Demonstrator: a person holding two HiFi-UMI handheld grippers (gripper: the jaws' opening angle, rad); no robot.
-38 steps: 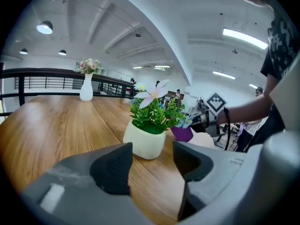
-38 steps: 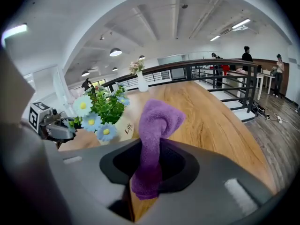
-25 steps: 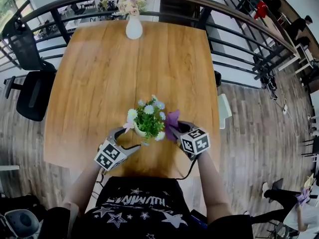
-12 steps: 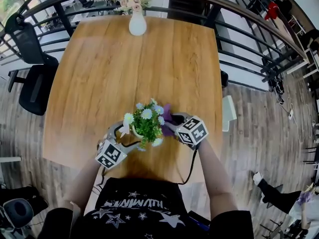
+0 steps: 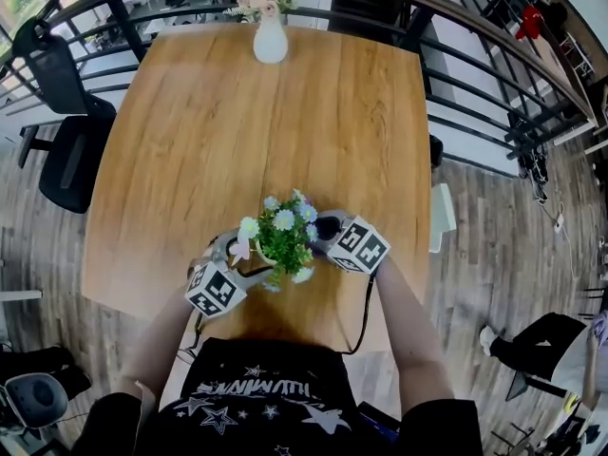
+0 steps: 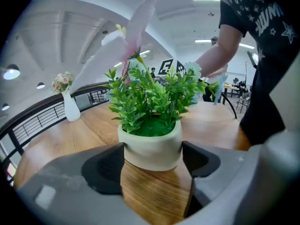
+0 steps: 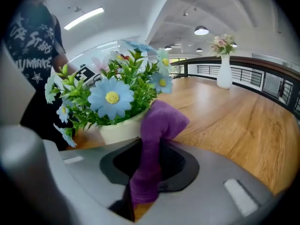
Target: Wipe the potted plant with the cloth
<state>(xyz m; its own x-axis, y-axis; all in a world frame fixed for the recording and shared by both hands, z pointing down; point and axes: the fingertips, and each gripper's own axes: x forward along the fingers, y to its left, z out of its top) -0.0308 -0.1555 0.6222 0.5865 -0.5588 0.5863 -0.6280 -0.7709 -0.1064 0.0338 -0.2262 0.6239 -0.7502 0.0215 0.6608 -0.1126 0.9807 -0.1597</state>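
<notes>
A small potted plant [image 5: 282,237] with green leaves and blue and white flowers stands in a white pot [image 6: 150,144] near the table's front edge. My left gripper [image 6: 153,156] reaches in from the left, its two dark pads against the pot's sides. From the right, my right gripper [image 7: 150,172] is shut on a purple cloth [image 7: 159,121]. The cloth's bunched end touches the pot's rim [image 7: 117,128] below a blue flower. In the head view the flowers hide most of the cloth, and both marker cubes flank the plant.
The wooden table [image 5: 237,122] stretches away behind the plant. A white vase of pink flowers [image 5: 271,41] stands at its far edge. A dark curved railing [image 5: 456,55] runs behind it, and a black office chair [image 5: 66,160] stands left.
My right gripper has moved left and rolled, bringing the purple cloth against the plant, where the flowers now hide most of it. The left gripper has shifted slightly around the pot.
</notes>
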